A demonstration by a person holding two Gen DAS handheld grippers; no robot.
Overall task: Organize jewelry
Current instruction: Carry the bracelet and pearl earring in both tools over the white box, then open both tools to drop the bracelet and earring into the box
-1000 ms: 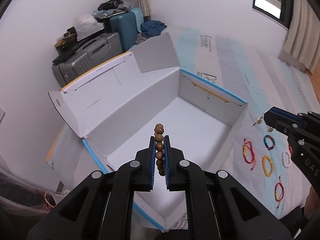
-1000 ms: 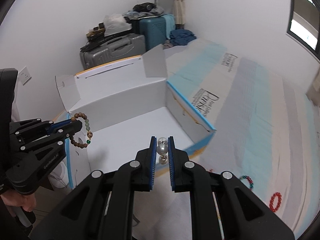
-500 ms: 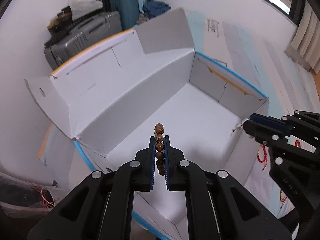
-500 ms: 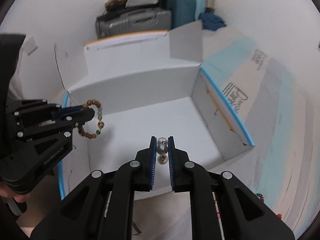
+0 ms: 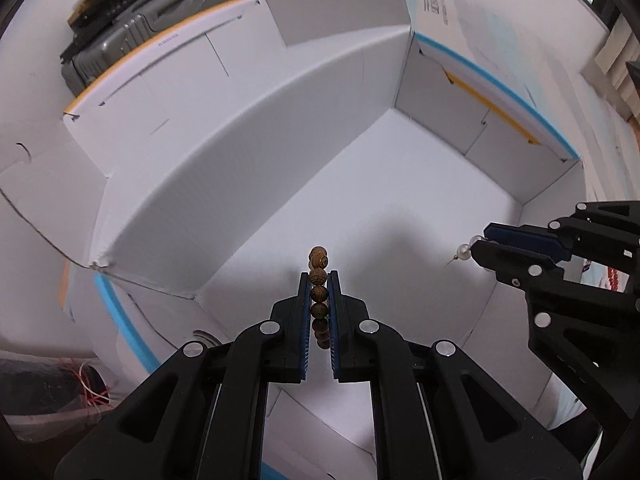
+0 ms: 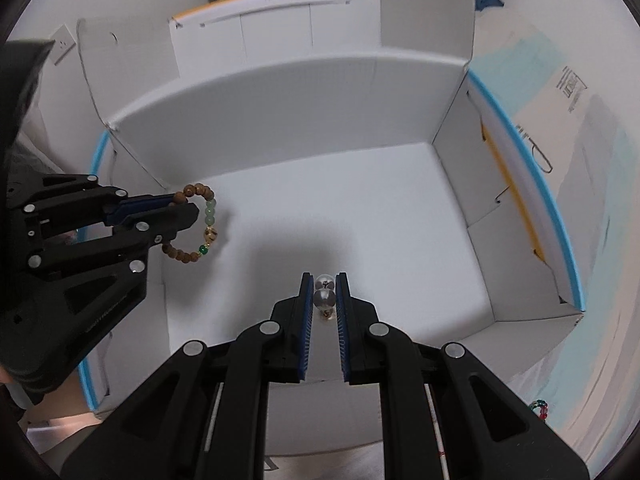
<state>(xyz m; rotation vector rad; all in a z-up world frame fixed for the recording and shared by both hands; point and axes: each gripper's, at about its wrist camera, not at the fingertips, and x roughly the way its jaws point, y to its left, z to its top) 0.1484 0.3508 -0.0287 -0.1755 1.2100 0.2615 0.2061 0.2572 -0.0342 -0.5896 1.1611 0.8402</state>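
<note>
My left gripper (image 5: 319, 280) is shut on a brown wooden bead bracelet (image 5: 319, 276), held edge-on above the floor of an open white cardboard box (image 5: 248, 136). In the right wrist view the left gripper (image 6: 188, 212) shows at the left with the bracelet (image 6: 204, 220) hanging as a ring with green beads. My right gripper (image 6: 324, 284) is shut on a pearl earring (image 6: 324, 296) over the box floor (image 6: 360, 208). In the left wrist view the right gripper (image 5: 480, 246) shows at the right with the pearl earring (image 5: 464, 250).
The box has tall white walls and raised flaps with blue and orange edges (image 6: 532, 208). Grey suitcases (image 5: 132, 28) stand behind it. The box sits on a striped bedsheet (image 6: 580, 128). A red bracelet (image 5: 614, 276) and a multicoloured bracelet (image 6: 538, 406) lie on the sheet outside the box.
Both grippers have moved forward and down over the box interior, each still holding its item. The bracelets on the sheet have nearly left the views.
</note>
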